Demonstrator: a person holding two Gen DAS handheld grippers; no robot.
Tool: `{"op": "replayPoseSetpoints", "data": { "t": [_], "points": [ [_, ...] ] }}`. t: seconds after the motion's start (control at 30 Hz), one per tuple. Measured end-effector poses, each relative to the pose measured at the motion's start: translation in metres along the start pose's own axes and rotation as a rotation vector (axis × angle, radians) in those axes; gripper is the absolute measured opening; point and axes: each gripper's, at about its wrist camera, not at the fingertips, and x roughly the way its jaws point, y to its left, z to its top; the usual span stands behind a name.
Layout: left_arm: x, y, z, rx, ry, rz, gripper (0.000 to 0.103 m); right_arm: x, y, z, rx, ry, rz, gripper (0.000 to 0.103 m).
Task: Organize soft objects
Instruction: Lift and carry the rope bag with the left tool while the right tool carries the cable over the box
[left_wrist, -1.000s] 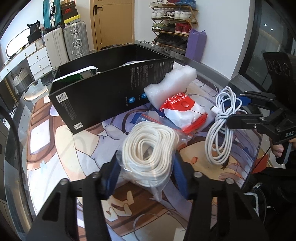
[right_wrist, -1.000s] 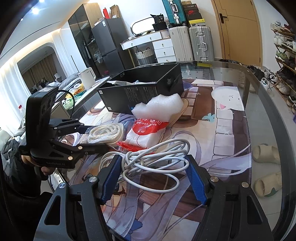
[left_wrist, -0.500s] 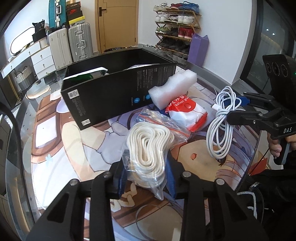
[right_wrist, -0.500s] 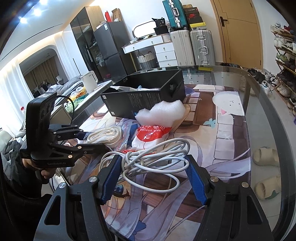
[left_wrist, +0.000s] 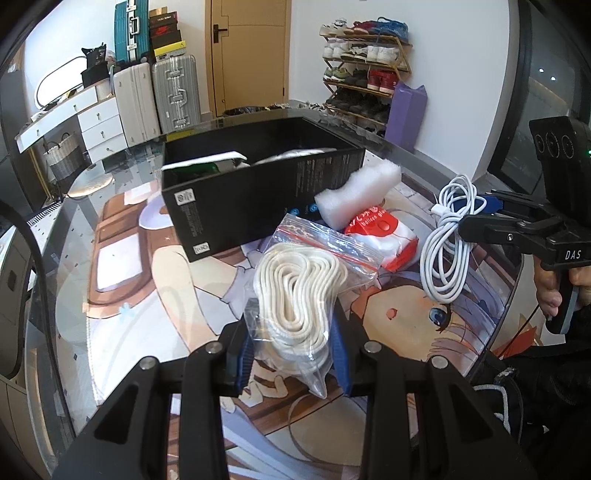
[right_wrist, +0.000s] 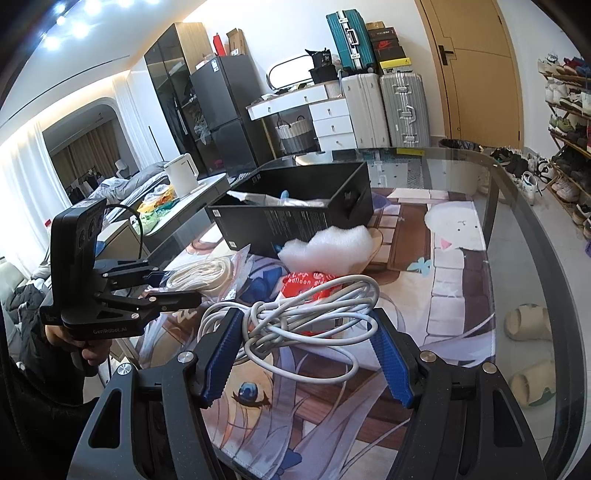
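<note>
Progress partial: your left gripper (left_wrist: 293, 354) clamps the bagged rope (left_wrist: 299, 295); right gripper (right_wrist: 306, 354) gapes around the cable (right_wrist: 306, 314); foam (right_wrist: 327, 247), pouch (left_wrist: 384, 236) remain outside the box (left_wrist: 258, 192).

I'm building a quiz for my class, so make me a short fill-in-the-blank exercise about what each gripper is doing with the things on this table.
1. The left gripper is shut on a clear bag of white ____.
2. The right gripper is open around a coiled white ____.
3. The box behind the foam block is ____ in colour.
4. The lettering on the red and white packet begins with the word ____.

Missing words: rope; cable; black; balloon
</note>
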Motion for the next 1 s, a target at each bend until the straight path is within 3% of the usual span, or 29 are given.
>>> {"op": "replayPoseSetpoints", "data": {
  "t": [0.5,1.0],
  "points": [
    [-0.025,0.011,0.019,-0.071,-0.096,0.088,0.034,-0.018,0.006,0.029,0.005,-0.117,-0.053,0.07],
    [-0.037,0.025,0.047,-0.111,-0.166,0.141,0.034,-0.018,0.014,0.053,0.002,-0.179,-0.112,0.07]
  ]
}}
